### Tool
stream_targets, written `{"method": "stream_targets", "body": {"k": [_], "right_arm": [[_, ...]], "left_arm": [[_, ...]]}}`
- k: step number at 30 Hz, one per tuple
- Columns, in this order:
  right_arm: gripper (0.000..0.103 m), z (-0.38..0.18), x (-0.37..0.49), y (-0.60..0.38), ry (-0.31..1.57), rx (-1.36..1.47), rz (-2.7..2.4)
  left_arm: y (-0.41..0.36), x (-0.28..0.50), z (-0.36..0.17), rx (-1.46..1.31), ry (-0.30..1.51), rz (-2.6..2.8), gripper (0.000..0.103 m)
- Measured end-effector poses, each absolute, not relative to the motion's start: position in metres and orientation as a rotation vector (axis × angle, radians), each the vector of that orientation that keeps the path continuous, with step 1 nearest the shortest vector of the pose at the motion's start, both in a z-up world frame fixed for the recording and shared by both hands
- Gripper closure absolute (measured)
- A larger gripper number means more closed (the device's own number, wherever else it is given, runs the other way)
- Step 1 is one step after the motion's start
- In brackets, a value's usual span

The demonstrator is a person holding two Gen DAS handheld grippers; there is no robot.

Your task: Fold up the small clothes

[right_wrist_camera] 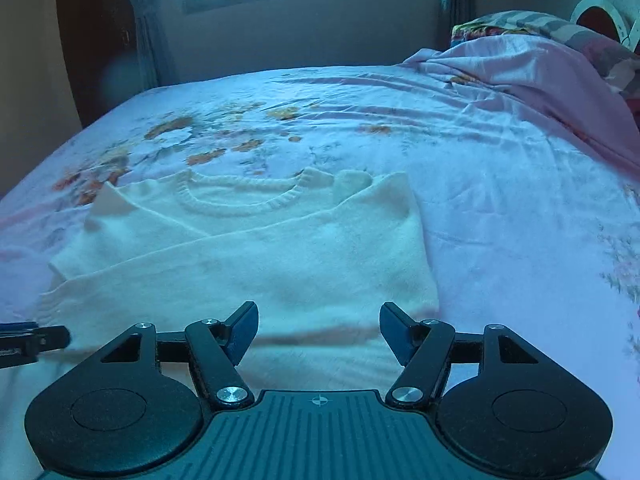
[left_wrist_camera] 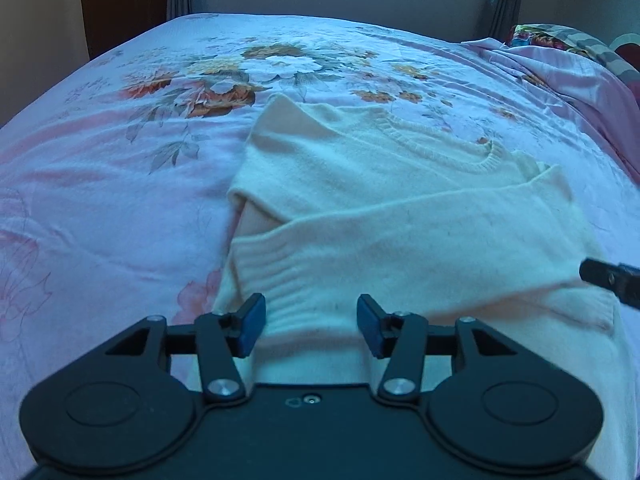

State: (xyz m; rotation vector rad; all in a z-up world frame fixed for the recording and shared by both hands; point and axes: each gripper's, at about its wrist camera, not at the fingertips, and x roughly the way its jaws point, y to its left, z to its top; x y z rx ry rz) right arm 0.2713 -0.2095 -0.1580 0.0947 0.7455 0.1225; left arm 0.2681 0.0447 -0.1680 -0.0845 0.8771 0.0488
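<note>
Garment: a cream-white knitted sweater lay flat on the bed, ribbed round neckline toward the far edge, both sleeves folded across its chest.
Sleeve: the upper sleeve's ribbed cuff reached the sweater's left side.
Bed: a pink bedsheet with an orange-and-white floral print carried the sweater near its front edge.
Left gripper: blue-padded jaws stood wide apart over the cuff end, gripping nothing.
Right gripper: jaws were spread wide above the lower part of the sweater, apparently just clear of the knit, though the blur made contact hard to judge.
Far right corner: a rumpled pink quilt was heaped against a patterned pillow.
</note>
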Motion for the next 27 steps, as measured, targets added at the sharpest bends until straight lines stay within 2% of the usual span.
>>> {"method": "stream_targets", "body": {"k": [3, 10, 15, 27], "right_arm": [[0.036, -0.183, 0.245, -0.199, 0.855, 0.036, 0.131], [0.036, -0.174, 0.164, -0.202, 0.833, 0.081, 0.147], [0.036, -0.186, 0.107, -0.196, 0.849, 0.005, 0.157], [0.036, -0.178, 0.047, -0.201, 0.847, 0.071, 0.154]], "left_arm": [[0.047, 0.25, -0.178, -0.081, 0.896, 0.051, 0.05], [0.049, 0.184, -0.172, -0.021, 0.903, 0.007, 0.05], [0.056, 0.135, -0.172, -0.018, 0.899, 0.002, 0.049], [0.059, 0.085, -0.165, -0.044, 0.909, 0.003, 0.048]]}}
